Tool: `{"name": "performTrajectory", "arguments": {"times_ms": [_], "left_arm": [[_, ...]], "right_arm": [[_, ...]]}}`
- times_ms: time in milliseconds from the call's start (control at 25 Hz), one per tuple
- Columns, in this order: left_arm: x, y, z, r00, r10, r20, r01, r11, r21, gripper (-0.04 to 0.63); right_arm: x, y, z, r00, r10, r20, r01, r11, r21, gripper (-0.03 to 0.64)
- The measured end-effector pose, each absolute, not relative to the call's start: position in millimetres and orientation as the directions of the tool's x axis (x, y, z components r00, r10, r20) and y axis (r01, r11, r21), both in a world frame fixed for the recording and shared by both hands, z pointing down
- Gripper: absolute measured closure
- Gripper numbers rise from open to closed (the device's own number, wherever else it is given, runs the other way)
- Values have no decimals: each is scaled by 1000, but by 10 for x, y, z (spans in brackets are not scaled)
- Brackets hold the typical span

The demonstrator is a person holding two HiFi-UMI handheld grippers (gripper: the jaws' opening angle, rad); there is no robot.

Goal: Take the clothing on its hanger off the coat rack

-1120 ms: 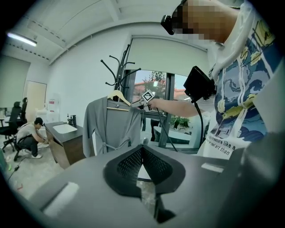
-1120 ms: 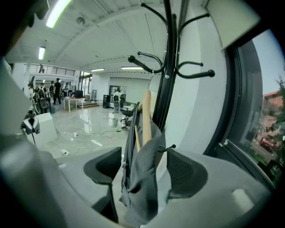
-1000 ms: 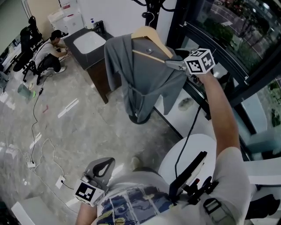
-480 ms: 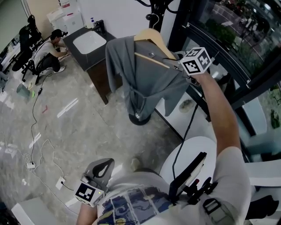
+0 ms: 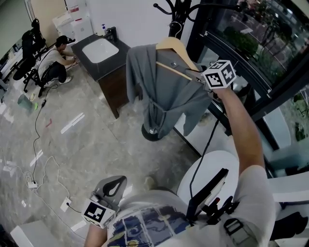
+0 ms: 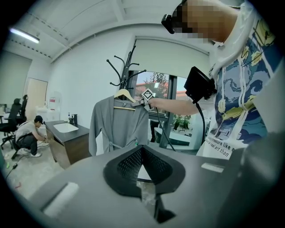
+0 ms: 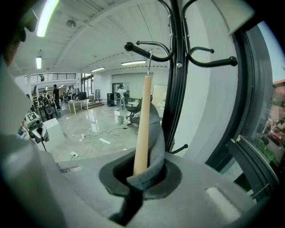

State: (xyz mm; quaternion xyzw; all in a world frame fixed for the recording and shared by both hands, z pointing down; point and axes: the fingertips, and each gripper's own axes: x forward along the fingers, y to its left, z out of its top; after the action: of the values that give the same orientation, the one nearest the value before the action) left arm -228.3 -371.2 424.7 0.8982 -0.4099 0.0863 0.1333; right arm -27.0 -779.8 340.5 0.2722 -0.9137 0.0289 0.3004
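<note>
Since a second ago, the right gripper [image 5: 197,72] has closed its jaws on the hanger [image 5: 172,45] at upper centre of the head view. It pinches the wooden tip together with a fold of the grey garment [image 5: 164,91]. Hanger and garment have also drifted right and slightly up in frame. The grip looks secure, so lifting off the rack [image 5: 181,14] can probably begin.

The left gripper [image 5: 110,189], at lower left, hangs idle, jaws together on nothing.

In the right gripper view the thin hook [image 7: 149,60] appears to sit over a rack arm at top centre, though the contact is too fine to confirm. The garment hides the pole and part of the base.
</note>
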Motion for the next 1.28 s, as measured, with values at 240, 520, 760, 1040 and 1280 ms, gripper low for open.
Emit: {"name": "performTrajectory", "arguments": {"times_ms": [240, 520, 760, 1040, 1280], "left_arm": [[-2377, -3511, 4266, 665, -704, 248, -746, -643, 174, 592], [-2450, -3249, 4224, 683, -696, 224, -730, -664, 161, 592], [-2621, -2889, 4233, 687, -694, 213, -726, -669, 161, 592], [-2775, -2517, 4160, 692, -692, 208, -722, -675, 154, 592], [-2857, -2230, 4179, 711, -673, 204, -702, -697, 147, 592]], "right_arm": [[-265, -7540, 3182, -659, -517, 547, -535, 833, 142, 611], [-266, -7090, 2846, -658, -549, 515, -538, 822, 188, 611], [-384, -6495, 2664, -662, -561, 498, -526, 820, 224, 611], [-489, -5795, 2604, -679, -540, 497, -504, 836, 219, 611], [-682, -5162, 2666, -697, -516, 499, -470, 853, 225, 611]]}}
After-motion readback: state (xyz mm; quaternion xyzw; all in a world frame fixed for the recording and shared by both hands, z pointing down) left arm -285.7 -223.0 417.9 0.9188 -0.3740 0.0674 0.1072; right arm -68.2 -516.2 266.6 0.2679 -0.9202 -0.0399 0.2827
